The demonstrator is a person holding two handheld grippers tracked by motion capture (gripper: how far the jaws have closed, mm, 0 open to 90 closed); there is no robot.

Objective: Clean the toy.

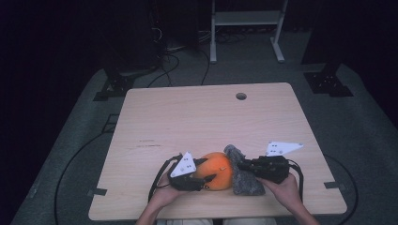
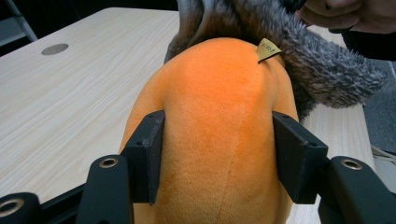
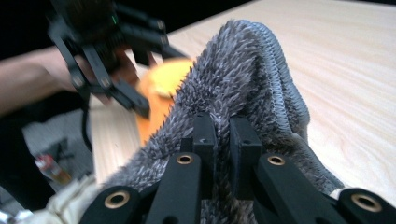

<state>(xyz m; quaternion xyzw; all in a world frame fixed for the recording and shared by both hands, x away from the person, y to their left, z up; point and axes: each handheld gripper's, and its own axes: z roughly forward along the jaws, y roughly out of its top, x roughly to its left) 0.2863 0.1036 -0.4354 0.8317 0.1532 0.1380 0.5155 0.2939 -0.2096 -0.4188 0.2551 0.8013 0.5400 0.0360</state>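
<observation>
An orange plush toy [image 2: 219, 140] is seen lying near the front edge of the wooden table [image 1: 187, 117], partly wrapped at its far end by a grey fuzzy cover [image 3: 243, 88] that lies just beside it in the high view. The toy's long axis runs roughly across the table, from the left gripper [image 1: 205, 180] toward the right gripper [image 1: 242, 165]. The toy's flanks are pressed by the 2 pads [image 2: 149, 149] of the left gripper, so it is pinched. A fold of the grey cover is clamped between the nearly closed jaws of the right gripper. A small yellow tag [image 2: 268, 49] is sewn to the toy; its writing cannot be read.
</observation>
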